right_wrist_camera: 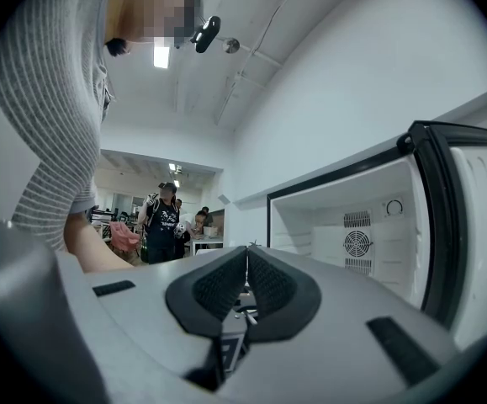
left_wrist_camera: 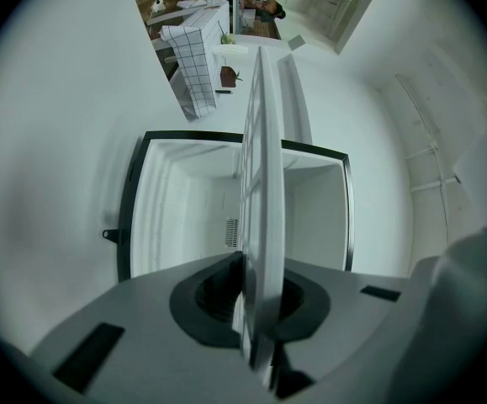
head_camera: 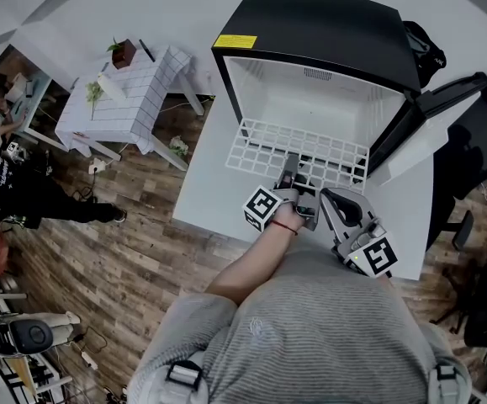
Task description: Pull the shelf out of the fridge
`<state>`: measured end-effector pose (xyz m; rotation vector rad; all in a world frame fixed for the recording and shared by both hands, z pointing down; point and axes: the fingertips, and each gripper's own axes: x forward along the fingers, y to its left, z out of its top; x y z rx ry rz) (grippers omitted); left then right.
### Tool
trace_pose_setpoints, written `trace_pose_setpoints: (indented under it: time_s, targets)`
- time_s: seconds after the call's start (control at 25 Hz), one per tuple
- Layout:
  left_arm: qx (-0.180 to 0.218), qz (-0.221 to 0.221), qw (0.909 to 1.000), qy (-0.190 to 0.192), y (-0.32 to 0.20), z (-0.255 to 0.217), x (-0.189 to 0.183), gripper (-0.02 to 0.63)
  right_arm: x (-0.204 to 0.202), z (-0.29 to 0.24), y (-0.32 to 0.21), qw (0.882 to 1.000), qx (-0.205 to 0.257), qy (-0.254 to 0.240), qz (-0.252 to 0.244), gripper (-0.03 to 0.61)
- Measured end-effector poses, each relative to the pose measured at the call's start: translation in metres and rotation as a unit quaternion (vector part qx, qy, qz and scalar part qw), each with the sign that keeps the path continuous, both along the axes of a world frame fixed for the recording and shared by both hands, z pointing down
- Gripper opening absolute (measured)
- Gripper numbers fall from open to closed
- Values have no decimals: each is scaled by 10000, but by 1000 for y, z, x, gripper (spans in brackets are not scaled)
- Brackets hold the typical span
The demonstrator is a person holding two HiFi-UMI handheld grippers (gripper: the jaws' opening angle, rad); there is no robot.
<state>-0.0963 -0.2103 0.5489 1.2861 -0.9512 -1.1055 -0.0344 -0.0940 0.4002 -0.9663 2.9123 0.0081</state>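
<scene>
My left jaws (head_camera: 289,178) are nearly closed and clamped on the near edge of the white wire shelf (head_camera: 264,146), close to its middle. The shelf lies flat with its long side running left to right across the mouth of the fridge (head_camera: 327,32). Most of it sticks out toward me over the white surface (head_camera: 214,196), and its far edge is at the opening. In the left gripper view I see the shelf (left_wrist_camera: 264,175) edge-on, running straight from my jaws (left_wrist_camera: 260,301) into the white inside of the fridge (left_wrist_camera: 180,217), where a small vent (left_wrist_camera: 232,232) sits on the back wall.

My right jaws (head_camera: 330,197) are pressed together with nothing between them (right_wrist_camera: 246,280), just right of the left ones and off the shelf. The fridge door (head_camera: 432,108) hangs open at the right. Far left on the wooden floor (head_camera: 117,259), well apart, stands a small table (head_camera: 134,99) with a checked cloth and a potted plant (head_camera: 124,53).
</scene>
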Motion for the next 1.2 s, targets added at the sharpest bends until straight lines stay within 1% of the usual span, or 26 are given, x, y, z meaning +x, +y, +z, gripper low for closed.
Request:
trace_pose_setpoints:
  time_s: [0.24,0.52,1.2]
  targets:
    - [57,-41,10000,35,-1,-6,-3,31,-1,0,-1,10000,-57,10,-32,14]
    - [37,-17,10000,76,1,-1,-3,31,-2,5,-4,9999,-93,110,29,12]
    - [56,14,9999,91,1,-3,0,32,-1,4,-3,9998,-64,168,69,12]
